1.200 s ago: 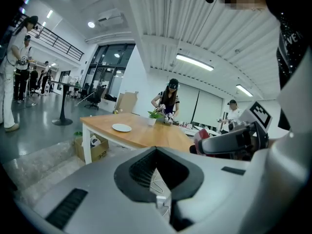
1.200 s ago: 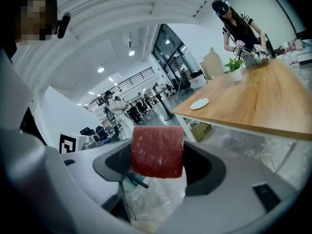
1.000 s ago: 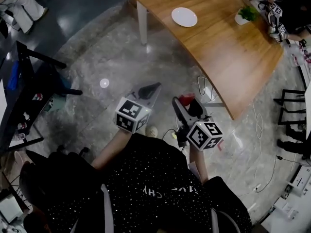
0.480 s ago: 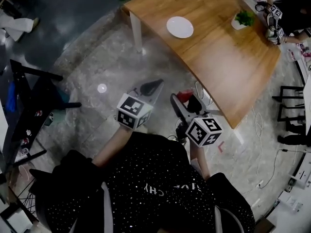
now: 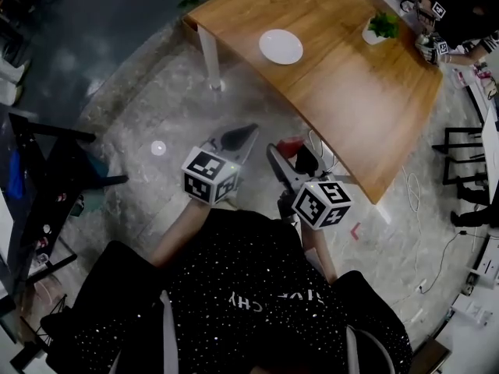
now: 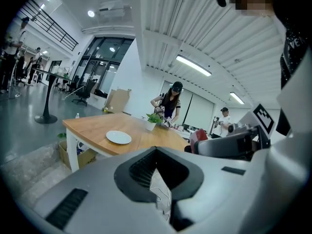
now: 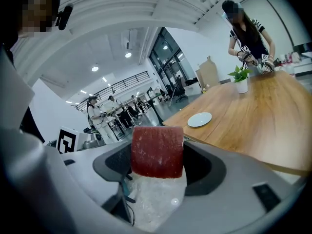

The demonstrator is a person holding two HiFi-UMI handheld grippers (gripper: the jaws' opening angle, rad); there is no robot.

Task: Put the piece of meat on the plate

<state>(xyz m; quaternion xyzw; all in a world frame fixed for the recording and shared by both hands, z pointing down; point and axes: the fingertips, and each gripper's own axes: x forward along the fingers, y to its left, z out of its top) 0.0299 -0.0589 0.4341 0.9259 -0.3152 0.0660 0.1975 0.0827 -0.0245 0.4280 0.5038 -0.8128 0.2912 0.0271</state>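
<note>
Clamped between the jaws of the right gripper point(image 7: 161, 165): the red piece of meat point(image 7: 157, 151) (a squarish block), above the floor; alongside, left gripper point(image 6: 156, 179) closed on nothing; farther off, white plate point(image 5: 281, 46) on the wooden table point(image 5: 366, 92), well apart from the meat.

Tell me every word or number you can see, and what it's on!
Nothing here reads clearly.
Black shirt: white print, upside down, too blurred to read.
Left hand-held gripper and right hand-held gripper: cubes bear black-and-white square patterns, no letters.
Plate and piece of meat: no print.
</note>
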